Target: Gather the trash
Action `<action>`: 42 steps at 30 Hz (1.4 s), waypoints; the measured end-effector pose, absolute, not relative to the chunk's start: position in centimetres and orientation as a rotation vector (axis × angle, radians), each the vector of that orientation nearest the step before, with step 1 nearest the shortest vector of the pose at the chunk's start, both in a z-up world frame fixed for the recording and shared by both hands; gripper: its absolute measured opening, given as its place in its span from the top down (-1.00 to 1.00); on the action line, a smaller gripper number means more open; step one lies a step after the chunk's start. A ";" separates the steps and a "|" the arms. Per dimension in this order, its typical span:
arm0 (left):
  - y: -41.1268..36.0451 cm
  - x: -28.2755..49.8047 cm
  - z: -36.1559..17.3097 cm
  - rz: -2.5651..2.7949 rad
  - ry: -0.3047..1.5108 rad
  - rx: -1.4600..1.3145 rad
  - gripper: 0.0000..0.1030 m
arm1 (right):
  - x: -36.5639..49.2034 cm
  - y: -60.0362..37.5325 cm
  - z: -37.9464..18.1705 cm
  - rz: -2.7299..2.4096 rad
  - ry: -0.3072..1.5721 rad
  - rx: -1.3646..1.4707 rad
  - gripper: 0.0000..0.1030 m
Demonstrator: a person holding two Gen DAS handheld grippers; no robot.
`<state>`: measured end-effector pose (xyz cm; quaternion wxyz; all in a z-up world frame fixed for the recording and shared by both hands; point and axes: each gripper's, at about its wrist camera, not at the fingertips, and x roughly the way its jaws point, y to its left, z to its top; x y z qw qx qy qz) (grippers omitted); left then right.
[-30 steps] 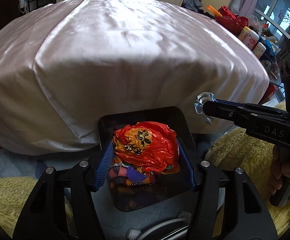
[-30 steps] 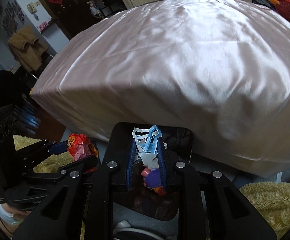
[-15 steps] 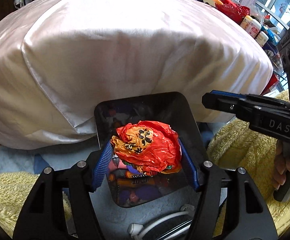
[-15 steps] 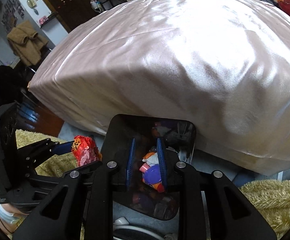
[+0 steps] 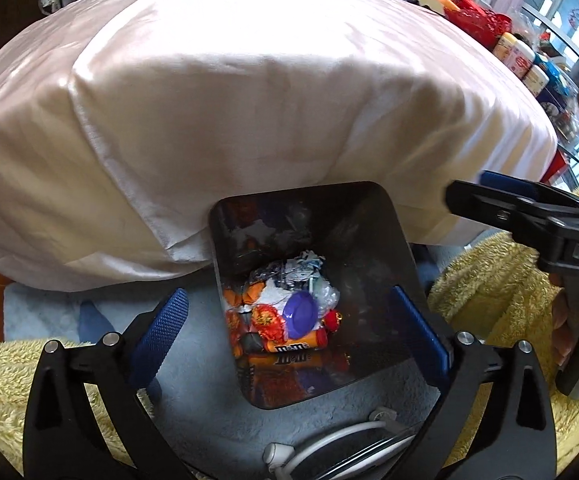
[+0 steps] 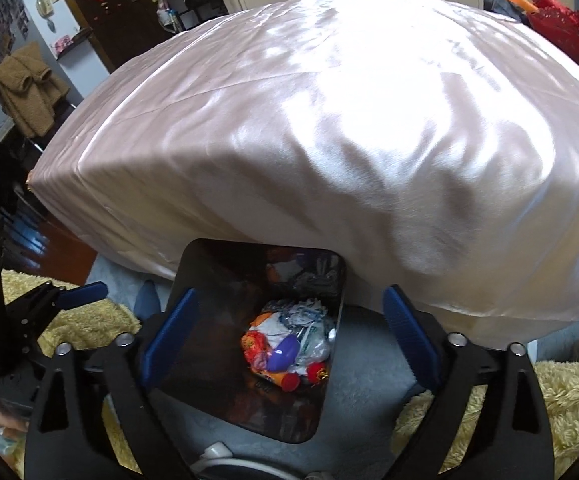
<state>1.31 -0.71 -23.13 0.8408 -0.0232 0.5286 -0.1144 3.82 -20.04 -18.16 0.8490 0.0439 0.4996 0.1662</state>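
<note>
Both claws (image 5: 289, 328) (image 6: 289, 332) gape above binned trash (image 5: 285, 312).

Pink satin bedspread (image 5: 249, 112) fills upper frame; yellow fluffy rug (image 5: 497, 280) lower right; brown coat (image 6: 25, 84) hangs upper left; red bag (image 6: 561, 28) upper right.

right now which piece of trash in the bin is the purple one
The round purple lid-like disc near the middle of the pile in the black bin. It is smooth and plain; the orange M&M's tube beside it and the wrappers are printed.
</note>
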 end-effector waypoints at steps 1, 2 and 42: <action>-0.6 1.3 -22.9 -0.233 1.112 -0.053 -0.84 | 3.8 -20.2 -17.9 0.341 1.046 0.090 -0.93; -0.3 1.3 -22.6 -0.227 1.104 -0.058 -0.84 | 3.7 -20.4 -17.6 0.330 1.039 0.092 -0.93; 1.1 -7.0 3.3 0.003 0.483 0.015 -0.84 | -7.5 -25.0 6.8 0.035 0.407 -0.009 -0.94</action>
